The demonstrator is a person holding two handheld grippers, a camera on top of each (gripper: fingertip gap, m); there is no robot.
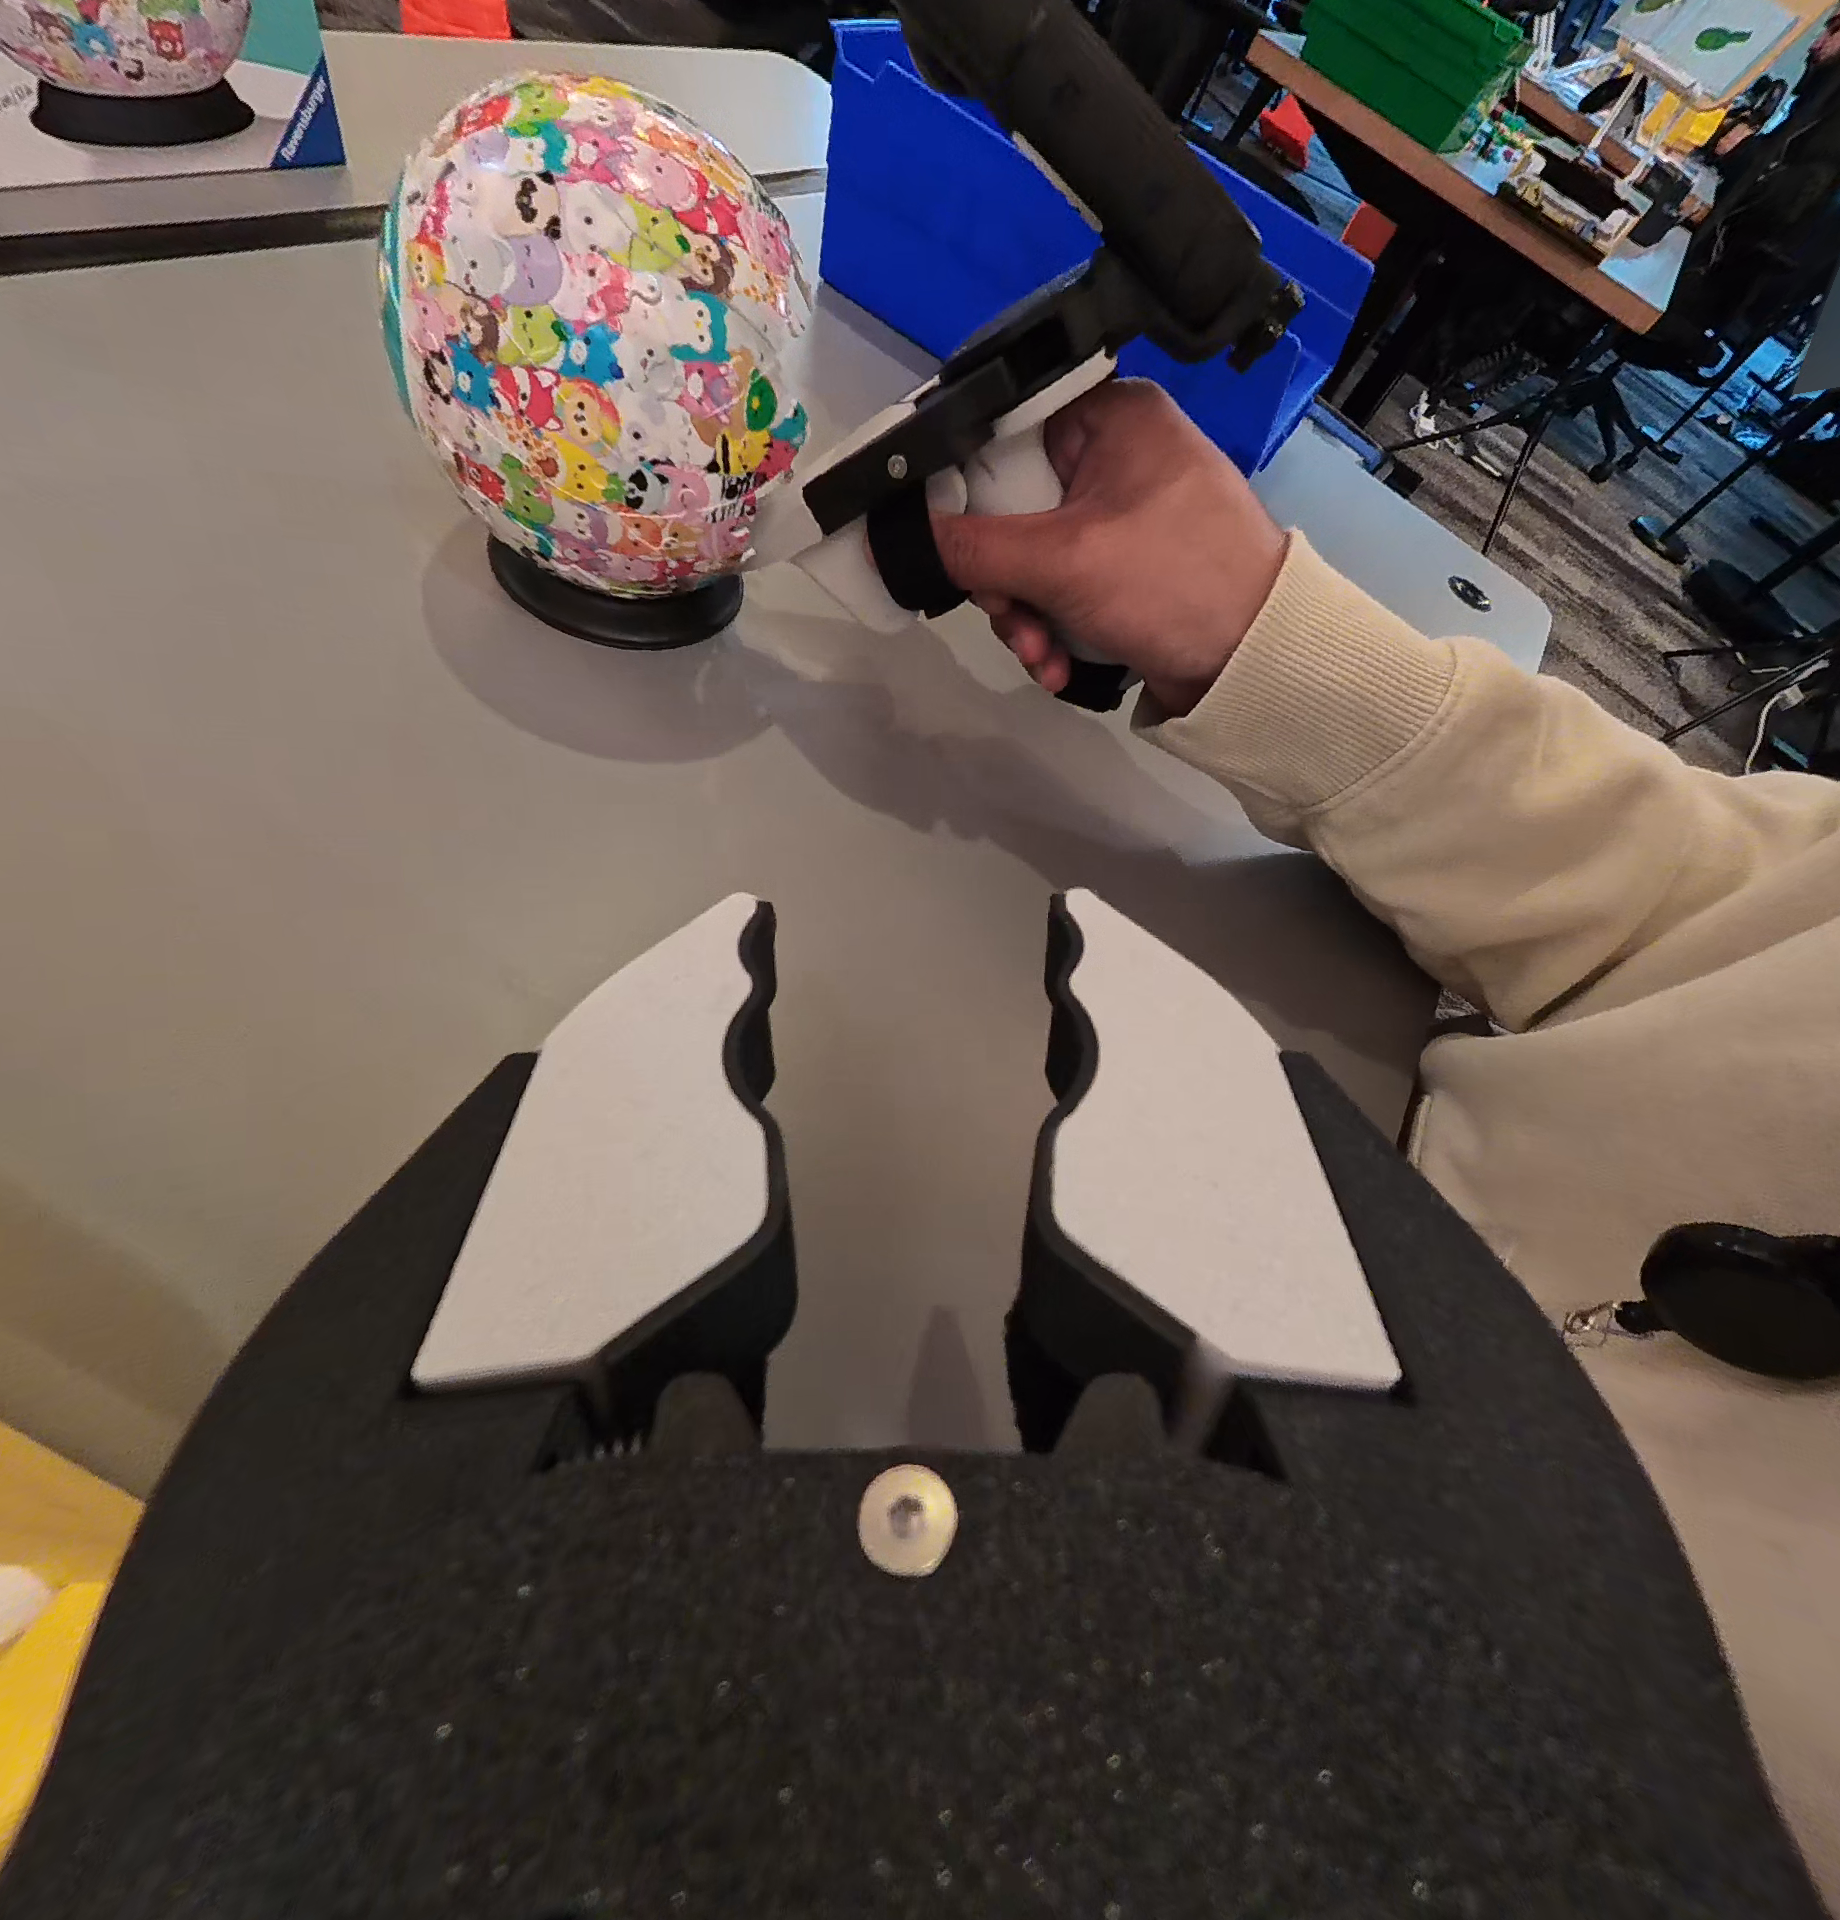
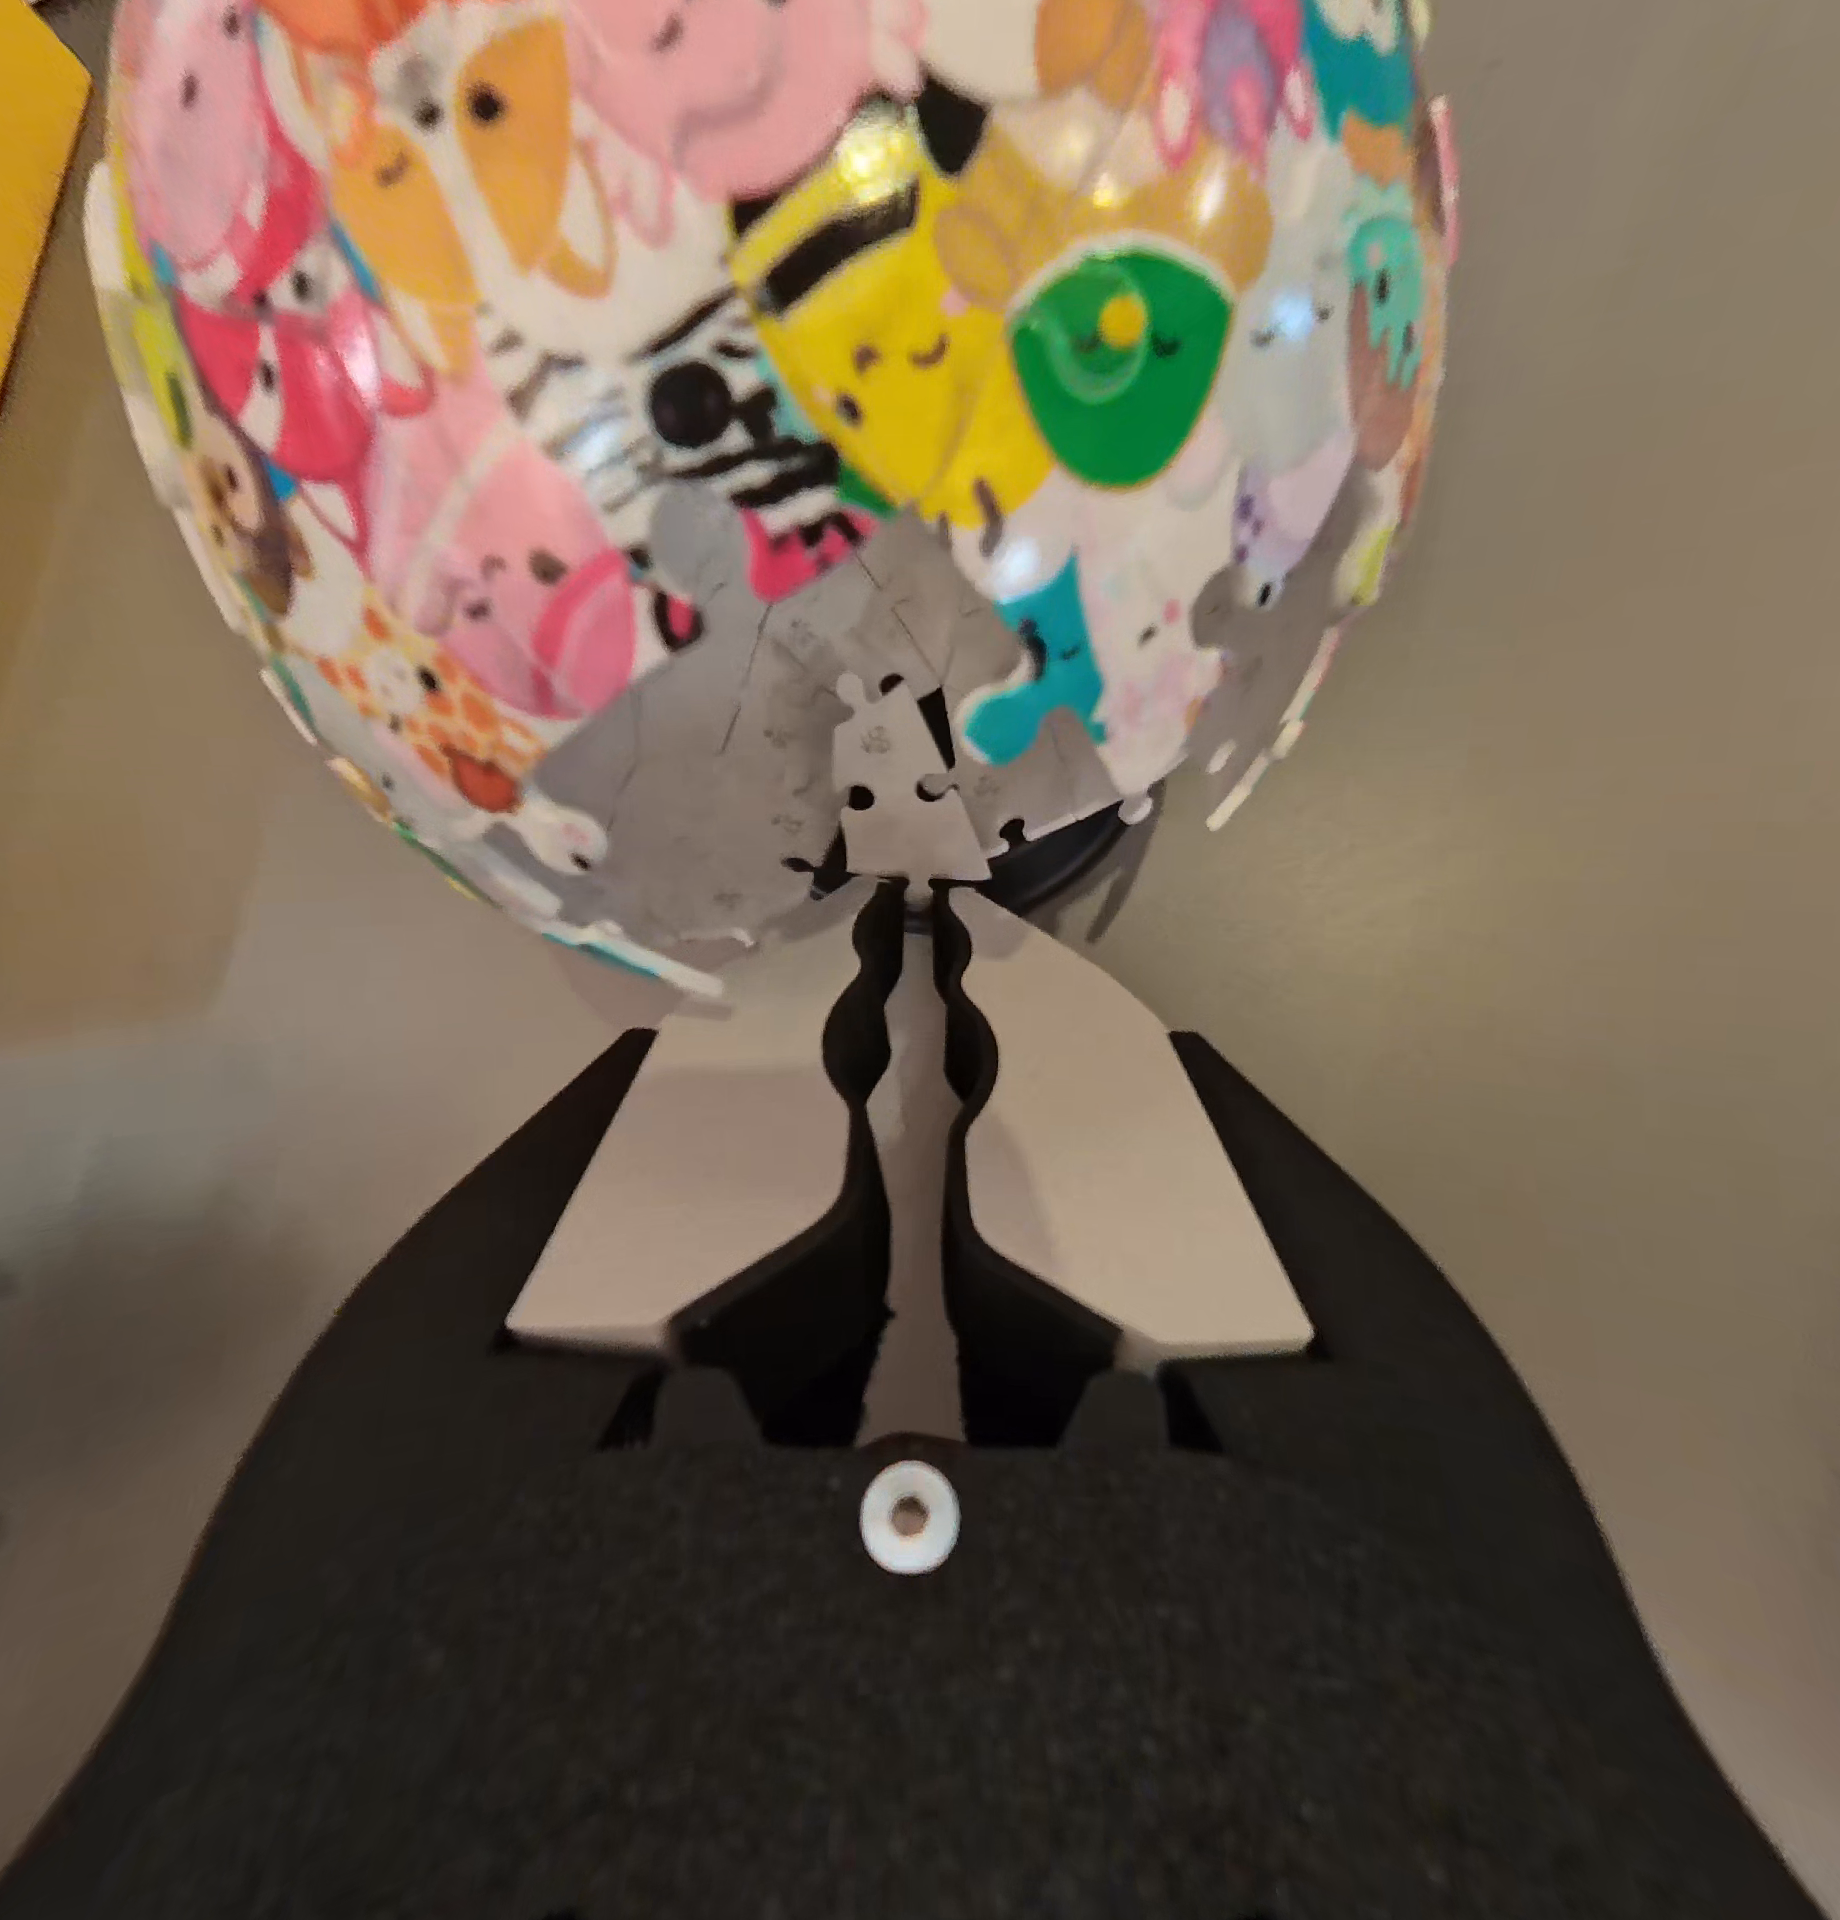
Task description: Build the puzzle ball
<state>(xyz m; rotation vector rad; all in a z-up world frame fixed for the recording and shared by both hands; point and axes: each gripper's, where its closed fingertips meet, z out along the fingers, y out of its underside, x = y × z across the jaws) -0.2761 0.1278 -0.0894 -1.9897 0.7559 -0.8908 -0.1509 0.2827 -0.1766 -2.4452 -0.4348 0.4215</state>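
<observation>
The puzzle ball (image 1: 594, 332), covered in colourful cartoon animals, stands on a black ring stand (image 1: 615, 613) on the grey table (image 1: 272, 831). My left gripper (image 1: 911, 925) is open and empty, hovering over the table well in front of the ball. A hand holds my right gripper (image 1: 791, 571) against the ball's lower right side. In the right wrist view the right gripper (image 2: 911, 899) is shut on a grey-backed puzzle piece (image 2: 900, 800). It holds the piece at a gap low on the ball (image 2: 687, 312), where the grey insides of other pieces show.
A blue bin (image 1: 957, 208) stands behind the ball to the right. The puzzle's box (image 1: 137, 94) lies at the back left. Something yellow (image 1: 12, 1558) sits at the near left and shows in the right wrist view (image 2: 12, 208). A cream sleeve (image 1: 1467, 810) crosses the table's right edge. My right fingertips sit around 20 cm from my left ones.
</observation>
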